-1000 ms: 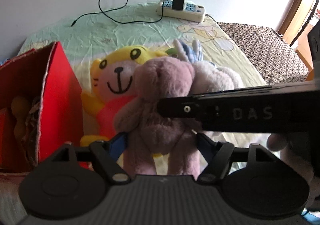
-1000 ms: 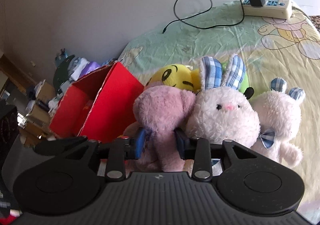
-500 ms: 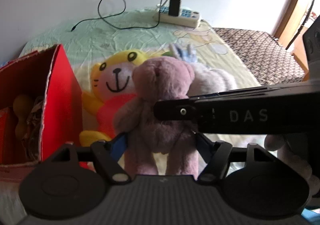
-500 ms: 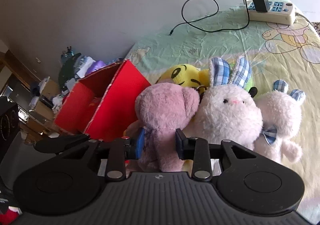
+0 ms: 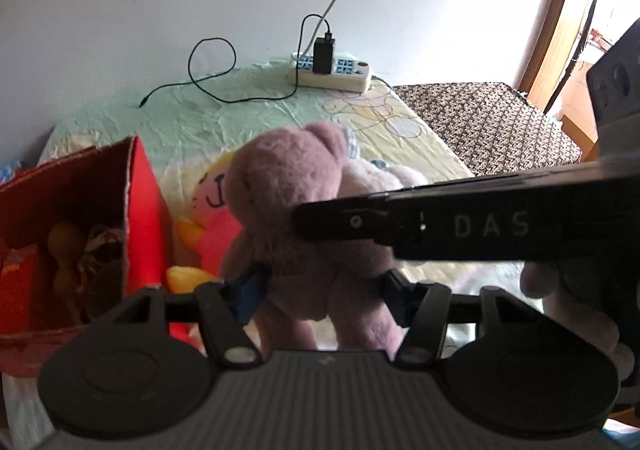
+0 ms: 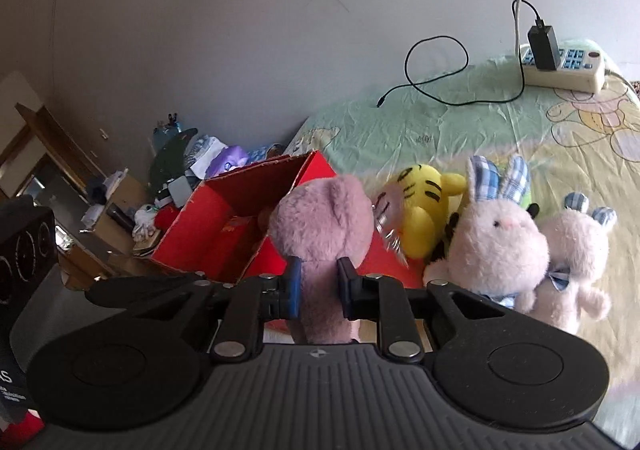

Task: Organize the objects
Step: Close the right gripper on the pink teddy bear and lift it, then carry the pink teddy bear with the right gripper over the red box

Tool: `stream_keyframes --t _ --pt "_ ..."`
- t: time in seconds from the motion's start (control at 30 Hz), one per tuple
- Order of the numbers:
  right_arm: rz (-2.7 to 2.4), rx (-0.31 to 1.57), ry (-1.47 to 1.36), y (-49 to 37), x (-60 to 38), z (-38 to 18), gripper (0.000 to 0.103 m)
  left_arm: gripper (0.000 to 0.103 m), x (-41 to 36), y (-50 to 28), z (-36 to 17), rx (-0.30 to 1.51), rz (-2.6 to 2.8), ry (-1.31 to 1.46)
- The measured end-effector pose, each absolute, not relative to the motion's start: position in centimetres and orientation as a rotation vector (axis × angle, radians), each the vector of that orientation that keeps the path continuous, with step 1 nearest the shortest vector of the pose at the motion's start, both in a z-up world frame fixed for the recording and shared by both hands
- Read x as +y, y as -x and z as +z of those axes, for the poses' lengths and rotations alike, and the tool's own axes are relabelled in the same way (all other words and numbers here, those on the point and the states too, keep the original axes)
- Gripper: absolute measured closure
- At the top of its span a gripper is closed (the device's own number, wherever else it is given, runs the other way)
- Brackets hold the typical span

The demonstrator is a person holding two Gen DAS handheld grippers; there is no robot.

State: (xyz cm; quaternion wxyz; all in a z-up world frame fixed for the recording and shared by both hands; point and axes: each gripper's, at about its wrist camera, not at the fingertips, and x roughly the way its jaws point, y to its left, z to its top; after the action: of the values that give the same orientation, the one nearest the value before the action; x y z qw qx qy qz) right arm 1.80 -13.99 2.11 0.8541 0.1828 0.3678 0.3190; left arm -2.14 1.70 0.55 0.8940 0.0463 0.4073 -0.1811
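The mauve bear [image 5: 304, 209] hangs above the bed [image 6: 460, 129], between the red box [image 6: 224, 226] near the left edge and the yellow tiger [image 6: 424, 209], checked-ear rabbit [image 6: 500, 242] and smaller pink plush [image 6: 568, 250] crowded beside it. The left gripper [image 5: 324, 286] points steeply down, having just closed to pinch the bear's lower body; the right gripper [image 6: 318, 286] has also been closing and squeezes what seems to be its neck, crossing the left view. A power strip [image 5: 332, 73] and cable [image 6: 436, 73] lie near the far edge; bare sheet lies between.
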Motion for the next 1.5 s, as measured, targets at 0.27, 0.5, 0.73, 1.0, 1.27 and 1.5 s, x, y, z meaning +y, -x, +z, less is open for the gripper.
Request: stream_keyframes --t 0.27,0.5,0.73,1.0,1.27,1.5 --pt "0.689 0.720 -0.480 -1.8 -11.3 4.1 0.083 0.044 7.3 2.7 3.2 0.754 -0.440 -0.061" --pt "0.749 0.593 -0.448 -2.3 -5.6 7.3 0.083 0.044 13.3 2.2 7.6 0.636 -0.427 -0.071" --pt "0.806 0.550 -0.438 -4.5 0.6 8.2 0.083 0.044 19.1 0.7 10.0 0.577 -0.375 -0.085" --pt "0.837 0.612 -0.527 -7.2 5.1 6.6 0.083 0.044 24.4 -0.8 9.9 0.591 -0.330 -0.114" --pt "0.807 0.738 -0.560 -8.2 7.9 3.4 0.083 0.044 26.9 -2.3 6.4 0.687 -0.319 -0.112" --pt "0.769 0.799 -0.569 -9.0 8.4 1.1 0.083 0.044 27.7 -3.5 3.3 0.758 -0.323 -0.084"
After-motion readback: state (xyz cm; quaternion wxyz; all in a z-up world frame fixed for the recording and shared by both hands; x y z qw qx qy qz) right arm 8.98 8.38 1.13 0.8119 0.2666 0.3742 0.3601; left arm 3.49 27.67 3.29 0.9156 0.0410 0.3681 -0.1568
